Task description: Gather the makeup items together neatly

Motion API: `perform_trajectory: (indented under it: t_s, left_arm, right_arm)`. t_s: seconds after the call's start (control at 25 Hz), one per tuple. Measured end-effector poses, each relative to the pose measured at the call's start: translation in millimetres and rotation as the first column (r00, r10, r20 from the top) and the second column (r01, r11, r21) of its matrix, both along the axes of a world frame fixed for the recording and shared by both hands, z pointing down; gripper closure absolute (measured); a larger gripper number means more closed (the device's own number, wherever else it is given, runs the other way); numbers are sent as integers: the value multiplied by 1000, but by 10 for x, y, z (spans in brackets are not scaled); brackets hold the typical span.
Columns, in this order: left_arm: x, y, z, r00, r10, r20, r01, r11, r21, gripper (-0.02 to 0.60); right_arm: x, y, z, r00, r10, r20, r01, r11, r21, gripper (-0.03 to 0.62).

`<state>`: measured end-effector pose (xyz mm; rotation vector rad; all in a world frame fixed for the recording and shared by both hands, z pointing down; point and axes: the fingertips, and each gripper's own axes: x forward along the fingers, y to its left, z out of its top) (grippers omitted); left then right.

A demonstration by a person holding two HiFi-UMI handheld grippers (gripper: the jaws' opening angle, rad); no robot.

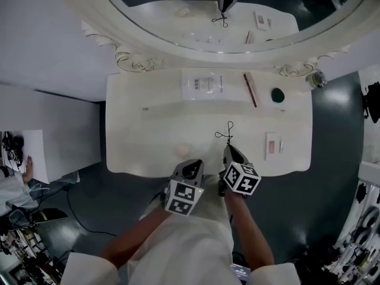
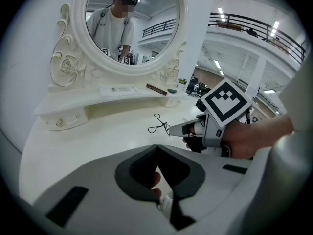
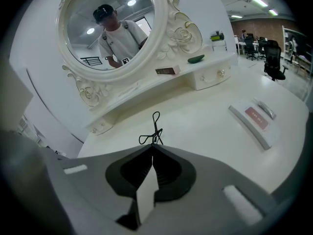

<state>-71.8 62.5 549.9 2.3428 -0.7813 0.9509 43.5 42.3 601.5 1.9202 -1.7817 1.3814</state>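
Right gripper view first: your right gripper [image 3: 151,150] has its jaws pressed together on a thin black wire loop [image 3: 154,127]. It's pinched right at the tips and pokes out ahead over the worktop [image 3: 205,126]. Whether it's lifted clear or brushing the surface, I can't tell.

Over to your left gripper [image 2: 156,148]: those jaws are drawn together too, and a pinkish shape shows in the hollow behind the tips. That's likely the pink puff [image 1: 182,151] lying just ahead of that gripper in the head view, but pinched or merely underneath isn't clear.

Widening out, a flat palette [image 1: 271,145] with a slim piece [image 1: 281,146] just beside it sits off to your right, near the front edge. Up on the raised ledge [image 1: 148,94] below the mirror [image 1: 107,16] are a clear packet [image 1: 202,83], a brown stick [image 1: 250,89] and a dark green oval piece [image 1: 278,95], all well apart from the loop.

So you look to be mid-gather, with the loop in transit. For the next move, pick one collecting spot; beside the palette seems handy. Set the loop down flat and spread the jaws gently so the light wire doesn't snag and come away with them.
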Motion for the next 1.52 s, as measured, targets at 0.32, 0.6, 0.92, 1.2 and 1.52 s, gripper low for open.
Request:
perform_trajectory:
  t_s: [0.32, 0.6, 0.92, 1.2, 1.52]
  left_arm:
    - [210, 43, -46, 1000, 17, -5, -17, 1000, 0, 580]
    - [358, 99, -33, 999, 35, -1, -35, 999, -4, 580]
    - [541, 140, 17, 998, 59, 2, -59, 998, 2, 580]
    - [716, 197, 12, 996, 84, 7, -84, 996, -10, 580]
    - [896, 225, 31, 995, 100, 12, -100, 995, -11, 580]
  right_arm:
    - [235, 110, -6, 1000, 23, 2, -23, 1000, -4, 586]
    - [411, 196, -5, 999, 43, 6, -42, 999, -6, 588]
    - [614, 353, 42, 997, 77, 14, -76, 997, -17, 586]
    - [794, 455, 73, 994, 108, 23, -107, 994, -25, 586]
    - [988, 578, 155, 991, 126, 46, -123, 991, -55, 586]
